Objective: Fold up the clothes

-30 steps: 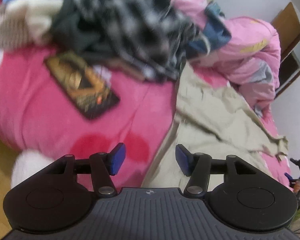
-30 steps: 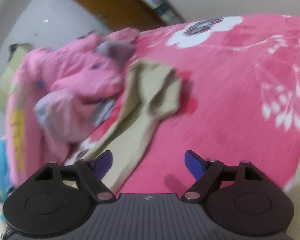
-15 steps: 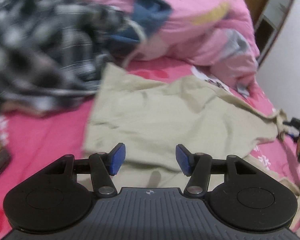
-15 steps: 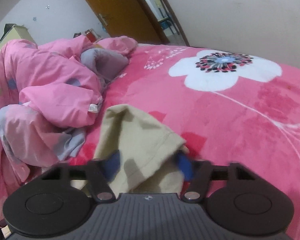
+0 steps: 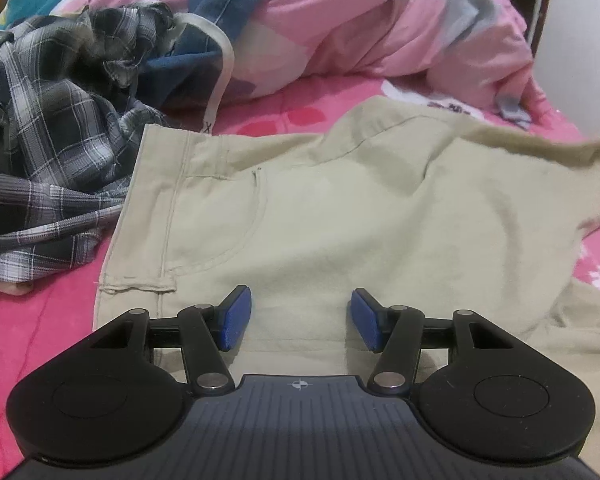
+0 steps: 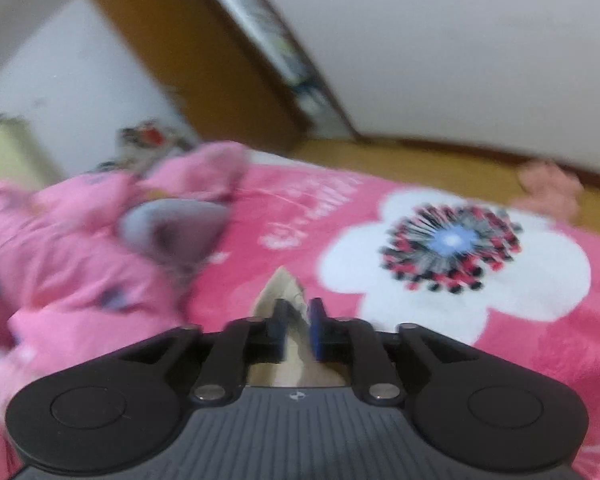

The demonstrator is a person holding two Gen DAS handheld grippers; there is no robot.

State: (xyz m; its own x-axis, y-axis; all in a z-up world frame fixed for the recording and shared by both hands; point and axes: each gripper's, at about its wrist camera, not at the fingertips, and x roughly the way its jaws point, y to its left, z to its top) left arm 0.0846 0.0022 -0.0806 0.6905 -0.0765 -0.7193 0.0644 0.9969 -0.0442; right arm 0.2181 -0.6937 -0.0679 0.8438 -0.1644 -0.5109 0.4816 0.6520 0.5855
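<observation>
The left gripper (image 5: 300,320), jaws spread and empty, hovers low over the waistband end of the khaki trousers (image 5: 340,216). The trousers run away rightward across the pink blanket (image 5: 32,320), where the right gripper (image 6: 298,330) is pinched on their far tip.

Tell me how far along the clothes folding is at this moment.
Early. Done: the beige trousers lie spread on the pink bedspread, unfolded. In hand: the right gripper is shut on a trouser end; the left gripper is open over the waist area. Left: every fold, plus the crumpled plaid shirt and blue garment.
</observation>
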